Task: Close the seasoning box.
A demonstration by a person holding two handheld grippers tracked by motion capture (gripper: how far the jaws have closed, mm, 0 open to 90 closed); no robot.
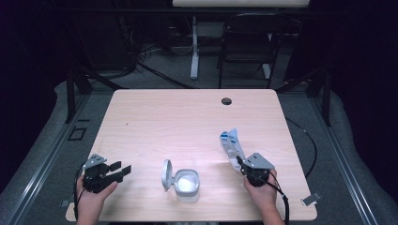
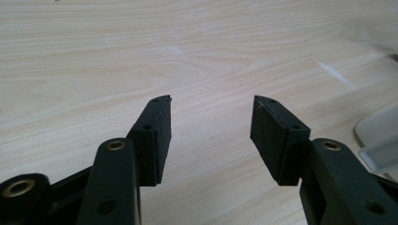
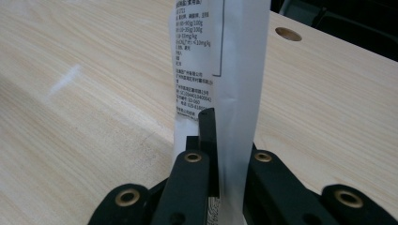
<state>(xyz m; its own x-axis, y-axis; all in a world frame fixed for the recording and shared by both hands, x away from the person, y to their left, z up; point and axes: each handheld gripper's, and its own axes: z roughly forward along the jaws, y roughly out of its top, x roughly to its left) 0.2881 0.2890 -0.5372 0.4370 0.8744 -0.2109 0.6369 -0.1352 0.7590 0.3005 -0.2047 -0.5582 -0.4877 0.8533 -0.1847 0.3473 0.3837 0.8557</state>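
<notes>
A dim room with a dark chair (image 1: 246, 42) lies beyond the pale wooden counter (image 1: 187, 117). In the high view the left gripper (image 1: 123, 169) rests wide at the near left, an open-lidded white container (image 1: 187, 185) sits near centre, and the right gripper (image 1: 240, 162) pinches a white-and-blue packet (image 1: 232, 145) at the near right. The left gripper view shows its pads (image 2: 162, 136) parted over bare wood, the container (image 2: 382, 140) cut off at the right edge. In the right gripper view the right gripper (image 3: 220, 140) is clamped on the packet (image 3: 234, 70), whose small print is unreadable.

Light wood table (image 1: 155, 122), rounded corners, dark cable hole (image 1: 226, 101) near far edge, w/ a white open-lid container (image 1: 186, 185) sitting near the front edge approx. mid-width, lid (image 1: 166, 175) flipped up on its left side, rest of the top bare wood.
</notes>
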